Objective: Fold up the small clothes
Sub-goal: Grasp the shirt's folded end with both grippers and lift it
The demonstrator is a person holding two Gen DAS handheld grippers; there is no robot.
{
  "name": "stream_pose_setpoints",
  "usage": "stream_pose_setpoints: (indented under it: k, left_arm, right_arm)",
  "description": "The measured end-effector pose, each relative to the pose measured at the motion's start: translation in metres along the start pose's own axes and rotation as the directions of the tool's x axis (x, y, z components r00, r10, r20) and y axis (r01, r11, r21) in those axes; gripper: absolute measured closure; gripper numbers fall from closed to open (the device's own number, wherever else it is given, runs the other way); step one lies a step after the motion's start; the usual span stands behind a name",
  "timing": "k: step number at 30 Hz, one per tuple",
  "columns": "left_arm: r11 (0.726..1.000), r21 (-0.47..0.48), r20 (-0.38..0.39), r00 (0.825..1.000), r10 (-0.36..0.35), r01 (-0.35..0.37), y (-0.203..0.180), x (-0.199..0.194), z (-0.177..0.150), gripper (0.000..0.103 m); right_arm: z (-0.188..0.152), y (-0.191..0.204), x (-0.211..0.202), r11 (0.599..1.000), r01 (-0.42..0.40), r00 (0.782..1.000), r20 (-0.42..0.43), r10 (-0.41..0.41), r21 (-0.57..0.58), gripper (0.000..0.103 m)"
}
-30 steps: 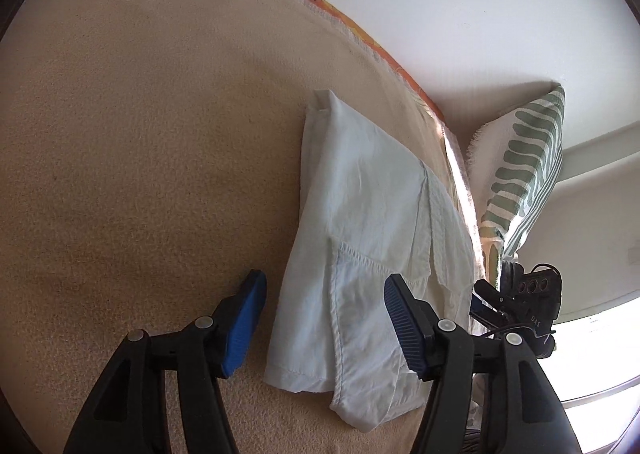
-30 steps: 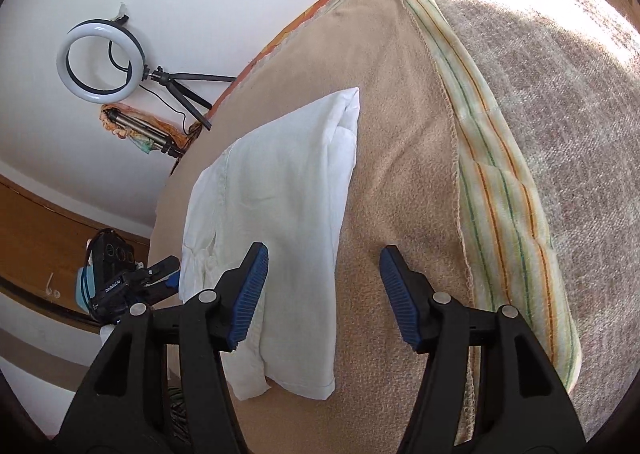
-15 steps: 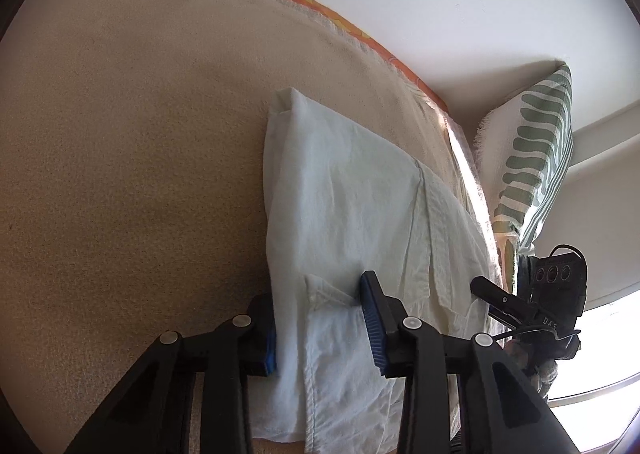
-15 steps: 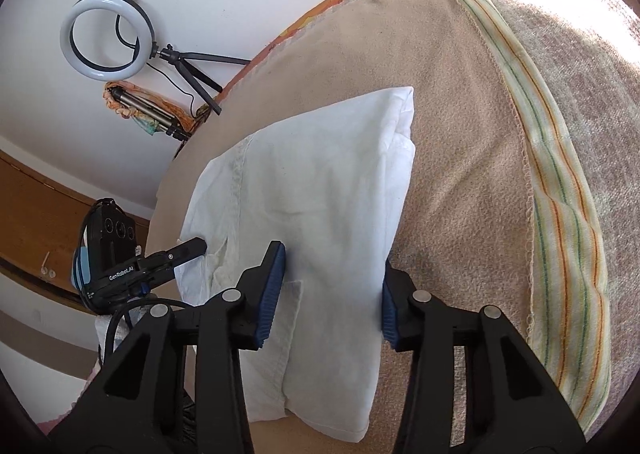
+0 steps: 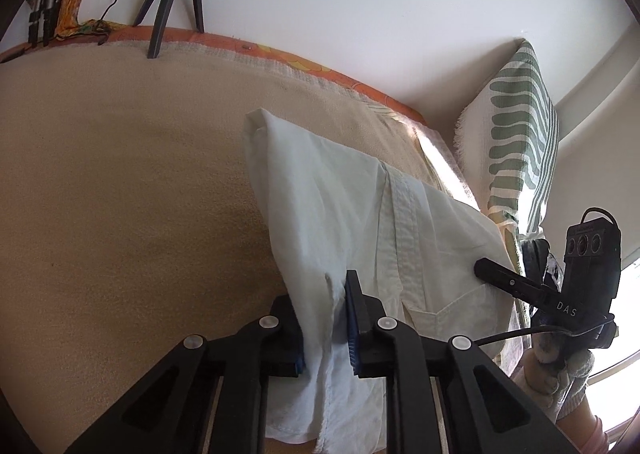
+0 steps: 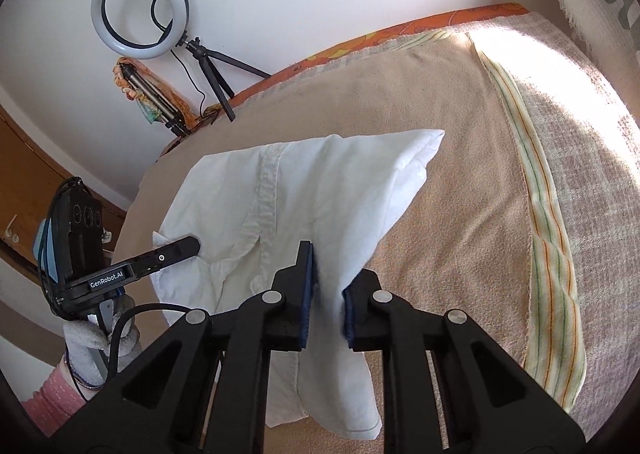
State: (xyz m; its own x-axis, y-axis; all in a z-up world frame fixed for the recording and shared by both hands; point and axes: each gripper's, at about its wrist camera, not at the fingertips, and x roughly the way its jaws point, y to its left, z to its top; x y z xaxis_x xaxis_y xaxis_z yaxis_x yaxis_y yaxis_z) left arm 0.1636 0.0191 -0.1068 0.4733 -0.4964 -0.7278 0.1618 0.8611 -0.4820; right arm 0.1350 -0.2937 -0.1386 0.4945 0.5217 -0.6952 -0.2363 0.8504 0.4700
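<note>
Left wrist view showed the left gripper (image 5: 326, 328), its jaws just closed, pinching the near edge of the white cotton button-front shirt (image 5: 360, 214). The right gripper (image 6: 326, 294) likewise had just closed onto the opposite near corner. Lifted at that end, the shirt ran lengthwise away toward the wall, its far end apparently resting on the beige blanket (image 5: 120, 194).

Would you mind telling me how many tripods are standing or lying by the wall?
2: an upright tripod holding the ring light, and a folded tripod lying just left of it on orange cloth. Others may be out of view.
</note>
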Motion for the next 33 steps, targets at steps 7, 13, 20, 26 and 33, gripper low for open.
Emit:
stream_pose_setpoints:
  k: [7,13,20,26,33]
  left_arm:
    - [1.000,0.019,0.066,0.998,0.019,-0.021,0.006,-0.030,0.006,0.090]
    - [0.997,0.046,0.120,0.991,0.061,-0.067,0.018,-0.057,0.011,0.090]
    - [0.995,0.035,0.154,0.984,0.088,-0.095,0.041,-0.082,0.015,0.090]
    - [0.989,0.050,0.188,0.974,0.125,-0.136,0.059,-0.105,0.023,0.090]
    - [0.981,0.048,0.237,0.956,0.171,-0.188,0.088,-0.132,0.032,0.090]
  right_arm:
    - [0.006,0.037,-0.007,0.998,0.003,0.999,0.042,0.000,-0.068,0.089]
    - [0.011,0.068,0.003,0.993,-0.006,0.999,0.047,0.012,-0.115,0.089]
    - [0.016,0.102,0.019,0.986,-0.019,0.999,0.037,0.025,-0.163,0.090]
    - [0.023,0.133,0.035,0.979,-0.031,0.999,0.029,0.038,-0.201,0.090]
    - [0.035,0.173,0.060,0.969,-0.048,0.998,0.018,0.054,-0.241,0.090]
